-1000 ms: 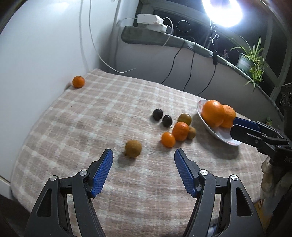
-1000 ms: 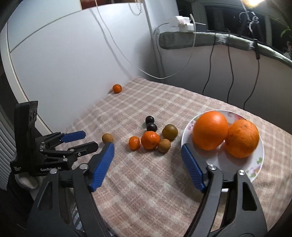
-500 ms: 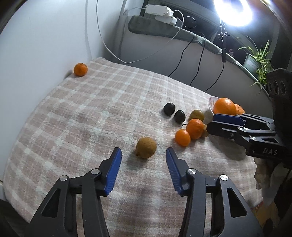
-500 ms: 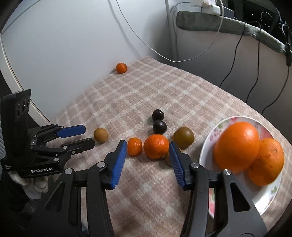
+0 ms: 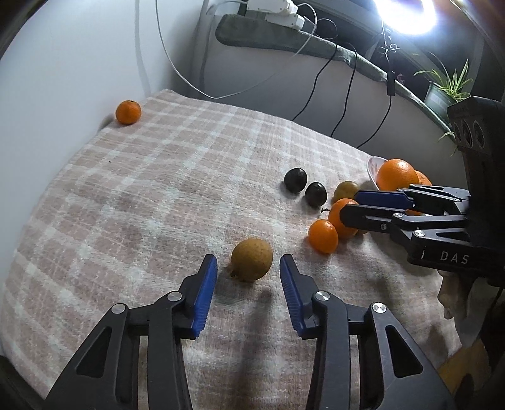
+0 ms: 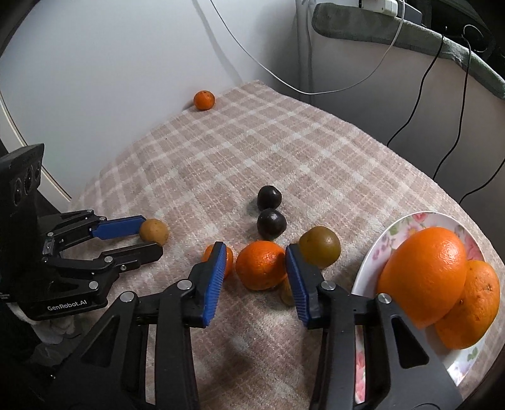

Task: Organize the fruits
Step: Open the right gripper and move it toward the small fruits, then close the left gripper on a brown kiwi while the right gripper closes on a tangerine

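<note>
Both claws are closing in without gripping yet, the left gripper [image 5: 248,268] bracketing the brown fruit [image 5: 252,259] and the right gripper [image 6: 255,261] the tangerine [image 6: 261,264] on the blanket [image 5: 164,189], so each should be centring before squeezing.

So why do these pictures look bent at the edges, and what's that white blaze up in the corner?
Left wrist view: a lamp blows out to white glare at top right and throws soft shadows toward the camera off the brown fruit. Both views: the fisheye lens bows the checked cloth and darkens the corners. Right wrist view: no glare, and the big orange looks slightly soft.
</note>
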The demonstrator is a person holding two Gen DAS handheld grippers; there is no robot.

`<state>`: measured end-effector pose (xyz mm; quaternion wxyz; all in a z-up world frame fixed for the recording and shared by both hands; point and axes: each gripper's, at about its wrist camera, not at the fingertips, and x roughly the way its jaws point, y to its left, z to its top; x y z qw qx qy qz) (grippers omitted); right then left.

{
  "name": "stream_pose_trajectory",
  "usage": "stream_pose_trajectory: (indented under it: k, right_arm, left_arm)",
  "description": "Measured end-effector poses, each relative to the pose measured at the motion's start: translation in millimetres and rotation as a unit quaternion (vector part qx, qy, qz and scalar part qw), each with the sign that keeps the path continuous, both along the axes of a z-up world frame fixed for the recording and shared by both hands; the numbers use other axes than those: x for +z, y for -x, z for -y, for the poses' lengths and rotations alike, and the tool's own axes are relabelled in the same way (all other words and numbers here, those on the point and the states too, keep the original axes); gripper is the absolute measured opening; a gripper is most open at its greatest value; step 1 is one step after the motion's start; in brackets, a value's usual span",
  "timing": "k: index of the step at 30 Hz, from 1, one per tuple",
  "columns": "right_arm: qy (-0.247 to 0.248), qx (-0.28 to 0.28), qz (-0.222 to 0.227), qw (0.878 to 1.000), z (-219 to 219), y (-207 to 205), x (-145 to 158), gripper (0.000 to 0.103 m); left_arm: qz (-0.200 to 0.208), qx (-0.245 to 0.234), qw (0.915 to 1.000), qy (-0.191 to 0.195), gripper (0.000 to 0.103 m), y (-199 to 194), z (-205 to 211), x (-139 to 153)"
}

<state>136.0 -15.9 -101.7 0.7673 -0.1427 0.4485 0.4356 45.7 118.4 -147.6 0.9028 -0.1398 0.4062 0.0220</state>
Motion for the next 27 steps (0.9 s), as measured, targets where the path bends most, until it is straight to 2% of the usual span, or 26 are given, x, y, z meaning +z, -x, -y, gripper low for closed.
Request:
stream_pose_trajectory:
  k: [7,14,27]
  right_arm:
    - [0.018,0.000,0.002,1.000,-4,-1,-8,0.041]
    - [0.018,-0.002,0.003,1.000,-3,-1,-11,0.039]
    - [-0.015,-0.015,0.006,1.000,11,-1,9,0.038]
  left_arm:
    - [-0.005,-0.004,1.0000,-0.006,0.037,-5,1,-2]
    - [-0.007,-0.003,0.9999,-0.008,0.025,-7,1,-2]
    - [0.007,-0.006,0.9999,-0.005,0.025,-3,8,11]
